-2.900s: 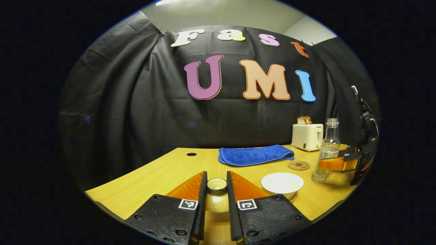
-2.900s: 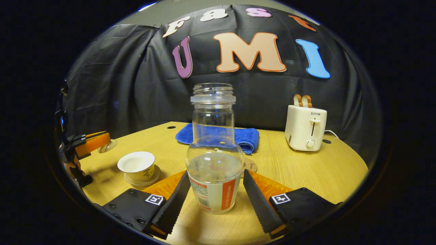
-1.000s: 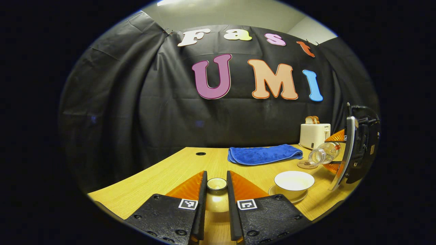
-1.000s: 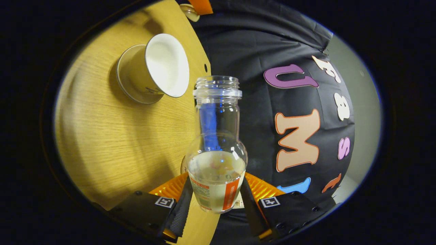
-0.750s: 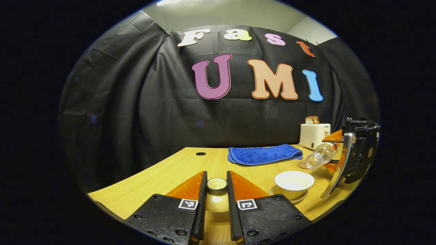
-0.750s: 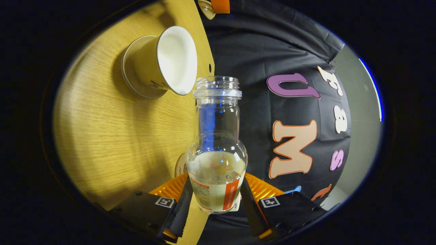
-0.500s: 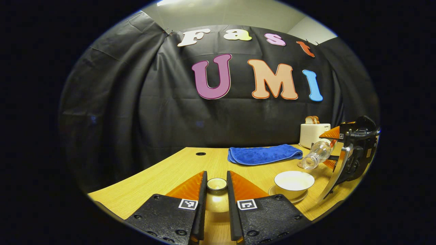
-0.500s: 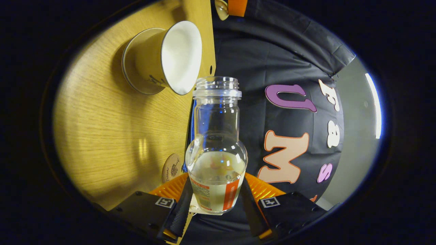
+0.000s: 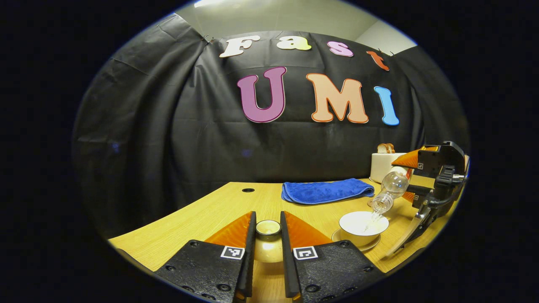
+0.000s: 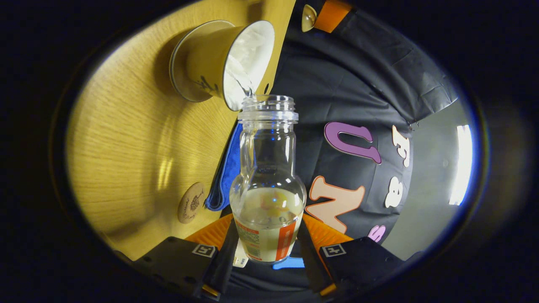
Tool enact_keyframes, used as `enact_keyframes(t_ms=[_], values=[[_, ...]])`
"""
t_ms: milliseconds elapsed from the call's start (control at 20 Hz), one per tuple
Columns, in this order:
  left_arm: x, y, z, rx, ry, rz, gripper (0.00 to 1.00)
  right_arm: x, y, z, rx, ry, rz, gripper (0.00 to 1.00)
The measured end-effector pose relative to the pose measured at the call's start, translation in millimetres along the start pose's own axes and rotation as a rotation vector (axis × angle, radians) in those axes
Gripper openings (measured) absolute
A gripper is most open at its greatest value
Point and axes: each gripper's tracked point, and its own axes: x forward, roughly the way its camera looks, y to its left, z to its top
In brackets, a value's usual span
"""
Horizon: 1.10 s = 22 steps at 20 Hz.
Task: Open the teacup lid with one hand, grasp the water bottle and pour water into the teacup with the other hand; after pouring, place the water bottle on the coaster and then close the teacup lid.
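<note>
Wooden tabletop (image 9: 219, 210) fills the near ground, with a black cloth wall behind it. At the far right sit a folded blue towel (image 9: 326, 191) and a white toaster (image 9: 381, 164).

Right gripper (image 10: 265, 252) is clamped on the lower body of the water bottle (image 10: 268, 181), both fingers pressing its labelled sides. In the left gripper view the bottle (image 9: 389, 191) is tipped steeply, its long axis sloping down and left, so the open mouth hangs just above the right rim of the teacup (image 9: 363, 225). A thin stream of water runs from the mouth into the cup. The teacup (image 10: 219, 63) is pale, white inside, and stands on a small saucer.

Left gripper (image 9: 268, 252) is closed on the lid (image 9: 268, 242), pinching its knob and holding it low over the near table, left of the cup and well apart from the stream.

Pouring looks underway. The coaster (image 10: 190, 208), a small round disc, lies on the table just beyond the cup, near the towel's edge. The right gripper is the nearer one to it. The bottle is clear glass with an orange and white label; some water remains at its base.
</note>
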Motion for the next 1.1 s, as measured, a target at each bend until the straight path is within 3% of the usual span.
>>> enact_keyframes(t_ms=[550, 750, 850, 1100], values=[[0, 1, 1, 0.003, 0.002, 0.001, 0.27, 6, -73, -3, -0.141, -0.039, -0.205, 0.75], [0, 1, 1, 0.004, 0.003, 0.002, 0.28, 4, -78, 1, -0.177, -0.059, -0.238, 0.75], [0, 2, 2, 0.004, 0.002, 0.002, 0.27, 4, -64, 1, -0.144, -0.06, -0.201, 0.77], [0, 1, 2, 0.004, 0.003, 0.002, 0.27, 0, -14, 4, 0.094, -0.048, -0.034, 0.78]])
